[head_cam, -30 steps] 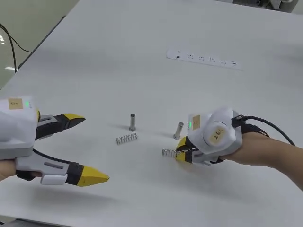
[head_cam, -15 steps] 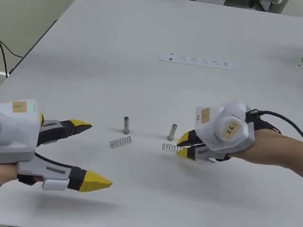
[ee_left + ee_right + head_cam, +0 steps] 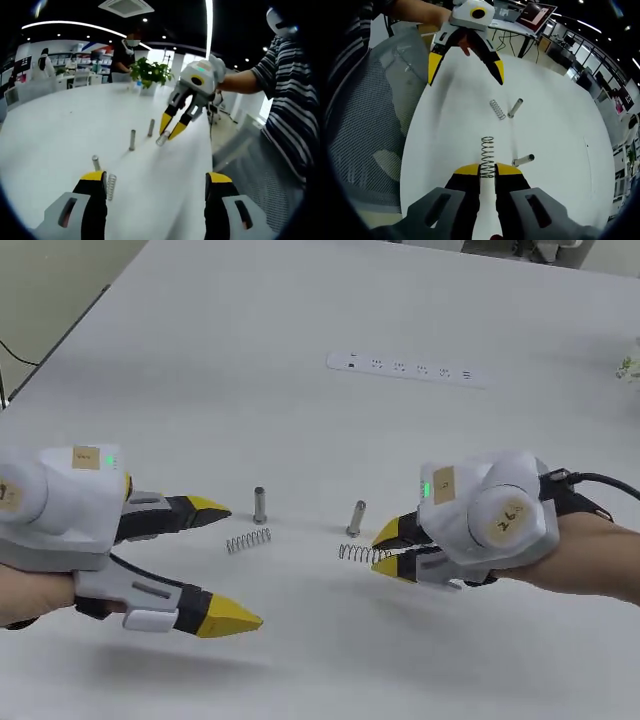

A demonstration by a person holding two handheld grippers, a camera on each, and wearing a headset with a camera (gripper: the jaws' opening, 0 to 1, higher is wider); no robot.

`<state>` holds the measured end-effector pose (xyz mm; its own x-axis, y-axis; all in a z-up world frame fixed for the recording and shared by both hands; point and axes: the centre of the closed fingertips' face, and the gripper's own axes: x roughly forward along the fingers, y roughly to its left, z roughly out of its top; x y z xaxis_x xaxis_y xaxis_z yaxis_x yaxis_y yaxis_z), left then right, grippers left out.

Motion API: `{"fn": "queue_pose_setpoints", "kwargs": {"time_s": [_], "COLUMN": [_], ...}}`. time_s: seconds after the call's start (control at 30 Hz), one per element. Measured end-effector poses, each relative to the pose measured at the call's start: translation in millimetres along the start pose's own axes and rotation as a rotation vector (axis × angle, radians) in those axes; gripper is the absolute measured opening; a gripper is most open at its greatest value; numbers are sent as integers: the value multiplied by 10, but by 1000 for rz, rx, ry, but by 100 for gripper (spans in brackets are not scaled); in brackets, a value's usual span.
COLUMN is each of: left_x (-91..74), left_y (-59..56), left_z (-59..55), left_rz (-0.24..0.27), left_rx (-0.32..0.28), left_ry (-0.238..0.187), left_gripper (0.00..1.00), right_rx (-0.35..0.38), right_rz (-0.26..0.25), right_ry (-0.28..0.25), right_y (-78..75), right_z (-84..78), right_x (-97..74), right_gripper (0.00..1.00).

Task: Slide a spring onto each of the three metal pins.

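- Right tongs point(image 3: 384, 551) are clenched on one end of a spring point(image 3: 487, 152), so most of its length is left free ahead of the tips for threading.
- That spring is held level, just beside the nearest pin point(image 3: 356, 519), which stands upright off the tips. By the look of it, the free end must be tipped downward before it can be brought over the pin's top.
- Left tongs point(image 3: 230, 564) are held released and empty, well apart from the right tongs, and are presumably meant for the next pick-up.
- Just ahead of the left tips a second spring point(image 3: 248, 540) is laid flat, beside the second pin point(image 3: 260, 505), also upright.
- In the left gripper view a third pin point(image 3: 151, 127) is seen near the right tongs' tips.
- None of the pins seen is sleeved yet, so the task is judged barely begun.
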<state>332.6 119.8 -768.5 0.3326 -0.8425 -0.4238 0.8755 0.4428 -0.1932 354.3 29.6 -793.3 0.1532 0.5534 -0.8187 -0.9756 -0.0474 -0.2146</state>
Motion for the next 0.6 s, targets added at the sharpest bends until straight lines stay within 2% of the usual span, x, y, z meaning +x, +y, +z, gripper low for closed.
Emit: {"fn": "queue_pose_setpoints", "kwargs": {"time_s": [0.13,0.2,0.37,0.53,0.6], "left_x": [137,221,420,537,579], "left_y": [-62,-99,-152,-188,-197], "left_z": [104,155,187,202,211], "left_rz": [-29,-48,-74,-99,-102], "left_rx": [21,54,76,78,79], "left_ry": [-13,-21,-16,-19,-26], "left_gripper": [72,67,64,50,47], "right_rx": [6,13,14,6,10], "right_rz": [1,5,4,-5,-4], "right_ry": [-3,-2,-5,-11,-13], "right_y": [30,54,82,81,86], "right_z": [39,44,51,65,71], "right_x": [-18,-29,-42,-60,-65], "right_gripper": [8,8,8,8,8]}}
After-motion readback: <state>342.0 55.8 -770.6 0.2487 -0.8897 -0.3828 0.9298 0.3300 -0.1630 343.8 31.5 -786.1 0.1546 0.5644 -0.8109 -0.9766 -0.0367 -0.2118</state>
